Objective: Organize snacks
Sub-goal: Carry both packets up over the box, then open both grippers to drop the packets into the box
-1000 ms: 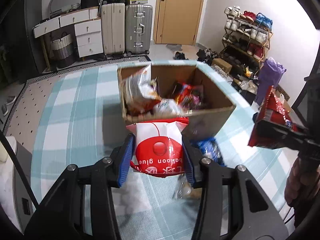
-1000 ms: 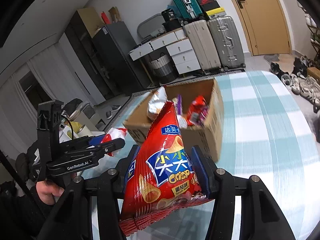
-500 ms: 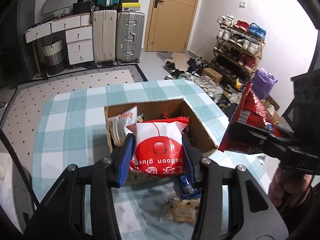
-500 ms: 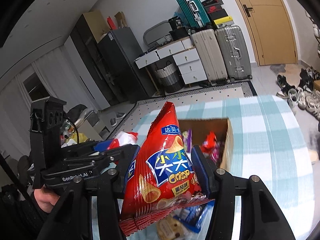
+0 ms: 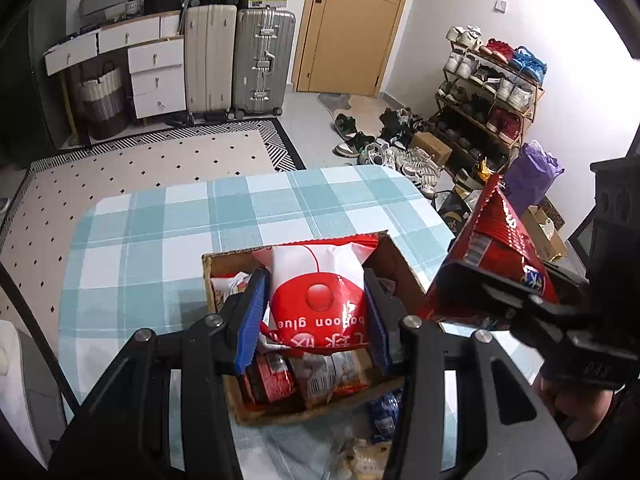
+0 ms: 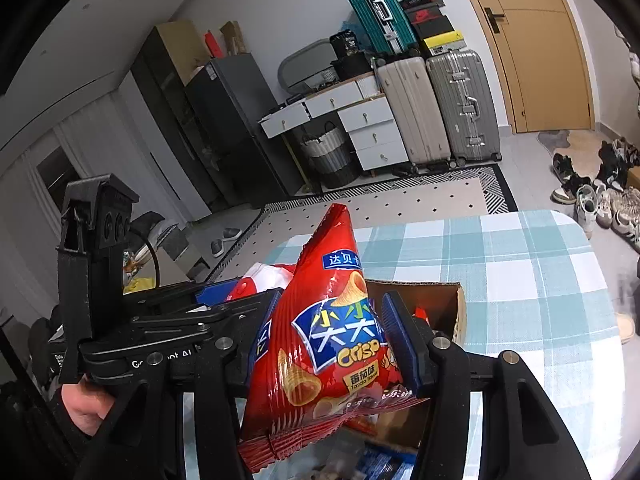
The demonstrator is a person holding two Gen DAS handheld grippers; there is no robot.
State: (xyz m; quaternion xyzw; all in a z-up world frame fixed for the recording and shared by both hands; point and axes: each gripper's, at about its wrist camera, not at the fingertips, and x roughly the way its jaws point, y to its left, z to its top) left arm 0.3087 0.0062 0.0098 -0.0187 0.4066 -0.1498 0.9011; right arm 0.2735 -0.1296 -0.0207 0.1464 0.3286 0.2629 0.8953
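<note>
My left gripper [image 5: 316,316] is shut on a white and red snack bag [image 5: 318,280] and holds it above the cardboard box [image 5: 224,260] of snacks on the checked table. In the left wrist view the right gripper [image 5: 492,292] hangs to the right of the box with a red crisp bag [image 5: 492,240]. My right gripper [image 6: 332,340] is shut on that red crisp bag [image 6: 328,336], held up over the near end of the box [image 6: 456,308]. The left gripper [image 6: 224,300] shows to its left with the white and red bag [image 6: 260,276].
Loose packets [image 5: 380,416] lie on the teal checked tablecloth [image 5: 160,240] in front of the box. Beyond the table are a patterned rug, suitcases [image 5: 236,56], white drawers, a shoe rack [image 5: 488,92] and a door. A hand [image 6: 84,404] grips the left tool.
Both grippers have risen with their bags and pulled back from the box, which now sits lower and nearer in each view. Both grips are unchanged.
</note>
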